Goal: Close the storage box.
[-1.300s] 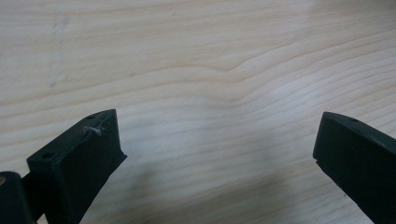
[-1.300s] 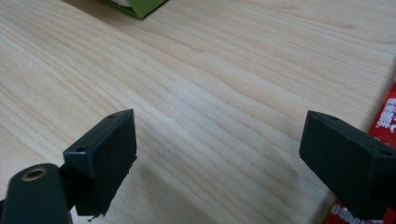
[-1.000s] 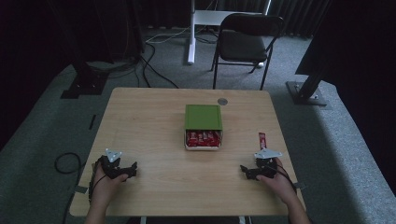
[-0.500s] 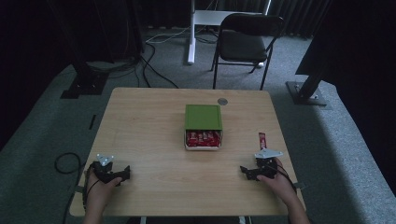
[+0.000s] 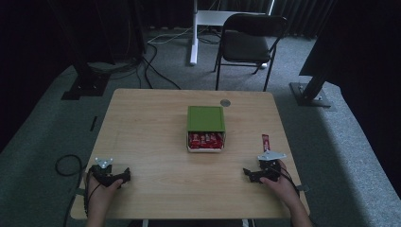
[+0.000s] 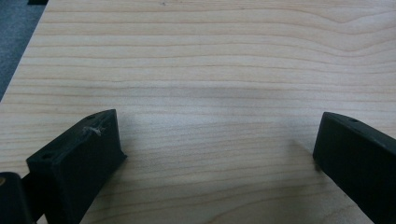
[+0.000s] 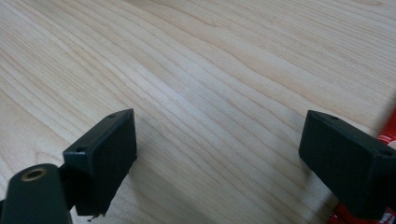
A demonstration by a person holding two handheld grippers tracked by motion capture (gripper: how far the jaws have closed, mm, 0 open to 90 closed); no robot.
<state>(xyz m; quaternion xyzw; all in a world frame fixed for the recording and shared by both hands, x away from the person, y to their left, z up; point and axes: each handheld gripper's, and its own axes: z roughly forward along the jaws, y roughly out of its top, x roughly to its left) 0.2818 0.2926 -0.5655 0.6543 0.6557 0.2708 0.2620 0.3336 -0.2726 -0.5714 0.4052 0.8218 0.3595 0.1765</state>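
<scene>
On the wooden table (image 5: 156, 142), both the left gripper (image 5: 124, 176) and right gripper (image 5: 248, 173) rest wide open, and the right jaw beside the red packet (image 5: 265, 142) could push it off the edge.

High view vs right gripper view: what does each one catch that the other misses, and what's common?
High view alone: the green box with red packets at its open front, the left gripper near the table's left front corner, the chair behind the table, and floor cables.

Right gripper view alone: close wood grain and the wide gap between its black jaws, with nothing in it.

Both: the right gripper, the wooden table, and the loose red packet beside the right gripper.
</scene>
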